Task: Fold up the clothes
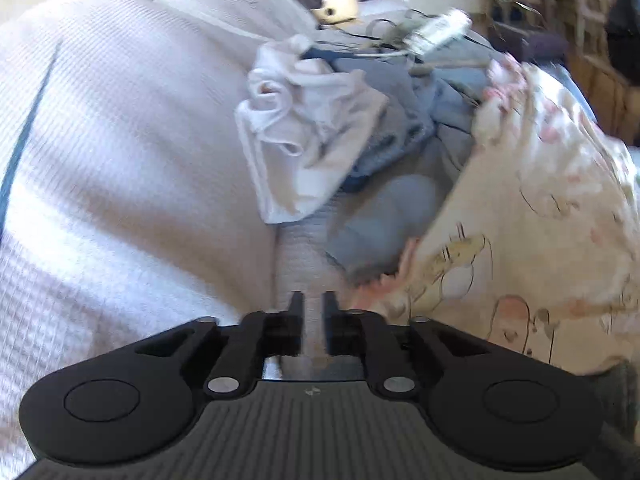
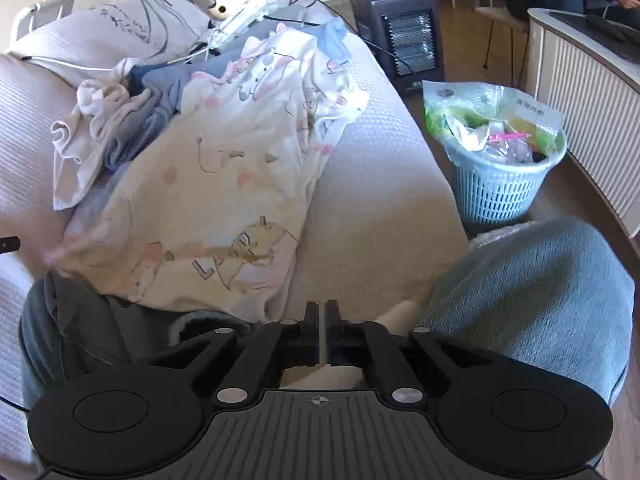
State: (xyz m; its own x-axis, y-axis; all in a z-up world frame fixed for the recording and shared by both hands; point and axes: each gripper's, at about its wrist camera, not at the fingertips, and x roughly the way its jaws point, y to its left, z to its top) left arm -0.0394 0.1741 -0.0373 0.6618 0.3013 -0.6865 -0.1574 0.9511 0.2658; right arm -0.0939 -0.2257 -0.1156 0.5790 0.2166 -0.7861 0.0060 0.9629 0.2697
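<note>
A cream cartoon-print garment (image 2: 224, 184) lies spread on the bed, its near edge close to me; it also shows in the left wrist view (image 1: 532, 208). Beside it lie a crumpled white garment (image 1: 300, 128) (image 2: 92, 120) and blue-grey clothes (image 1: 392, 208) (image 2: 168, 80). My left gripper (image 1: 313, 300) is nearly closed with a narrow gap, above the bedspread, with nothing between its fingers. My right gripper (image 2: 321, 309) is shut with nothing visible in it, over the bed's near edge just right of the printed garment.
The bed has a white waffle bedspread (image 1: 120, 160) (image 2: 380, 184). Cables and a power strip (image 2: 244, 16) lie at the far end. On the floor to the right stand a heater (image 2: 400, 36), a blue basket with a bag (image 2: 500, 176) and a white cabinet (image 2: 588, 92). A grey-clad knee (image 2: 540, 292) is near right.
</note>
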